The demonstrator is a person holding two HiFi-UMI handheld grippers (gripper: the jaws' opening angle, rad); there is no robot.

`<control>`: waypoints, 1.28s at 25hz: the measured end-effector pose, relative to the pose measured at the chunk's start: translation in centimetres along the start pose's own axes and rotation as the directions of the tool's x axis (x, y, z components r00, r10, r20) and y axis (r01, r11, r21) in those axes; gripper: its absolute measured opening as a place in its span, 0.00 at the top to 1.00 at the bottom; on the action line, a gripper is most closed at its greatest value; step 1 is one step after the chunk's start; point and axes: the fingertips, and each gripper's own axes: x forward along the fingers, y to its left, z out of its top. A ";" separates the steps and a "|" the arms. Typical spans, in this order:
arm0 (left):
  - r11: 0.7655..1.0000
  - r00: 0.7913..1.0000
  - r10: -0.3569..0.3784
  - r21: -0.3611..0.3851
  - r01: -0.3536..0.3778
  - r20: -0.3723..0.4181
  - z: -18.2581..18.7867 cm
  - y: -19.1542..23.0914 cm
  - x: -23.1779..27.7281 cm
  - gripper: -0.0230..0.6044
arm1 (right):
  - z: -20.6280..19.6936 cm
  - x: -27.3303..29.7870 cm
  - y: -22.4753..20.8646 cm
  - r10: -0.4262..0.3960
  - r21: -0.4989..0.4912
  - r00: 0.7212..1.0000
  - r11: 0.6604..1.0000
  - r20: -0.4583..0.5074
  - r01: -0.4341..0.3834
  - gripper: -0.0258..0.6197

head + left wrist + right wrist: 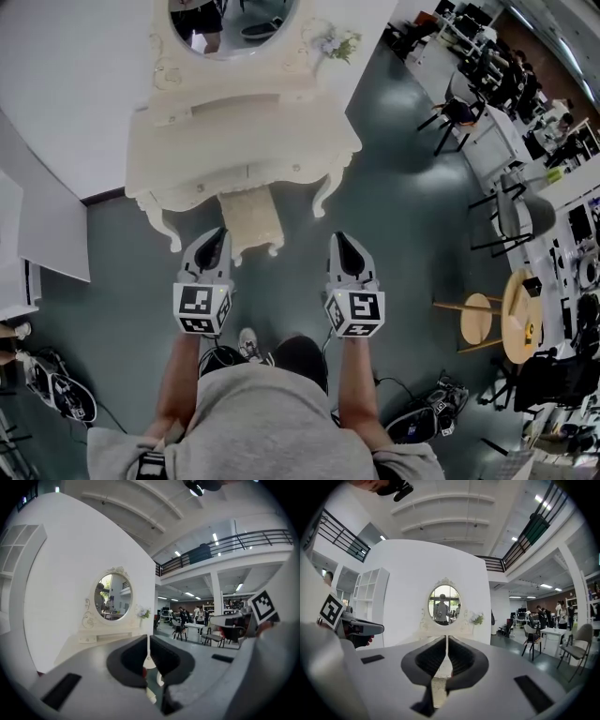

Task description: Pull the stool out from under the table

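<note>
Under the desk's front edge sits the stool (249, 220), mostly tucked between the desk (187, 141) legs, with only its front part out over the floor. Step in hand looks like the approach: nothing gripped, stool not pulled yet. Left claw (217, 236) is closed and empty, tip just beside the stool's left front corner; contact unclear. Right claw (343, 242) is closed and empty, off to the stool's right near the desk's right front leg, apart from the stool. Next move, my guess: open a claw, set it on the stool's front rim or a leg, close, pull straight back toward the person. Head view alone shows the stool and how each claw stands to it. Both gripper views show the jaws together with nothing between, plus the mirror (444, 605) upright over the desk; the stool isn't clear there.
</note>
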 end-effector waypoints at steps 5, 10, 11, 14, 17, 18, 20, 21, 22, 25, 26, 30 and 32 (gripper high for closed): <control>1.000 1.000 0.001 0.000 -0.001 -0.004 0.1 0.2 1.5 0.93 | 0.1 1.5 -0.6 0.010 -0.003 1.000 1.000 -0.006 -0.010 0.92; 0.999 0.999 0.029 -0.016 -0.030 -0.027 -0.6 0.6 4.4 0.93 | -0.7 4.7 -1.7 0.058 0.011 0.998 0.998 -0.027 -0.058 0.92; 0.999 0.999 0.040 -0.021 -0.041 -0.032 -0.8 0.6 5.1 0.93 | -0.9 5.6 -2.1 0.073 0.010 0.997 0.997 -0.031 -0.073 0.92; 0.996 0.996 0.076 -0.033 -0.077 -0.056 -1.4 0.4 7.8 0.93 | -1.6 8.4 -3.9 0.114 0.017 0.992 0.993 -0.047 -0.114 0.92; 0.992 0.989 0.117 -0.040 -0.120 -0.087 -2.0 0.5 10.6 0.93 | -2.4 11.8 -6.0 0.152 0.042 0.986 0.988 -0.067 -0.149 0.92; 0.990 0.986 0.133 -0.043 -0.138 -0.098 -2.2 0.6 11.5 0.93 | -2.6 13.0 -6.6 0.167 0.047 0.983 0.985 -0.074 -0.164 0.92; 0.983 0.978 0.168 -0.055 -0.175 -0.121 -2.8 0.9 13.4 0.93 | -3.4 15.4 -7.5 0.205 0.056 0.975 0.978 -0.091 -0.200 0.92; 0.979 0.974 0.186 -0.061 -0.195 -0.133 -3.1 1.0 14.3 0.93 | -3.9 16.5 -7.9 0.226 0.063 0.969 0.973 -0.100 -0.221 0.92; 0.975 0.969 0.203 -0.065 -0.214 -0.142 -3.5 1.1 15.1 0.93 | -4.4 17.6 -8.2 0.248 0.071 0.963 0.968 -0.108 -0.242 0.92; 0.962 0.954 0.249 -0.075 -0.264 -0.166 -4.6 1.5 17.1 0.93 | -6.2 20.4 -8.6 0.314 0.102 0.941 0.948 -0.130 -0.302 0.92; 0.957 0.949 0.263 -0.078 -0.279 -0.172 -5.0 1.6 17.6 0.93 | -6.9 21.2 -8.6 0.334 0.111 0.932 0.941 -0.138 -0.321 0.92; 0.938 0.930 0.306 -0.101 -0.331 -0.202 -7.2 2.7 18.9 0.93 | -10.1 24.1 -7.9 0.407 0.141 0.897 0.912 -0.175 -0.386 0.92; 0.930 0.921 0.321 -0.112 -0.351 -0.222 -8.9 3.7 19.3 0.93 | -11.9 25.2 -7.2 0.431 0.154 0.881 0.901 -0.195 -0.407 0.92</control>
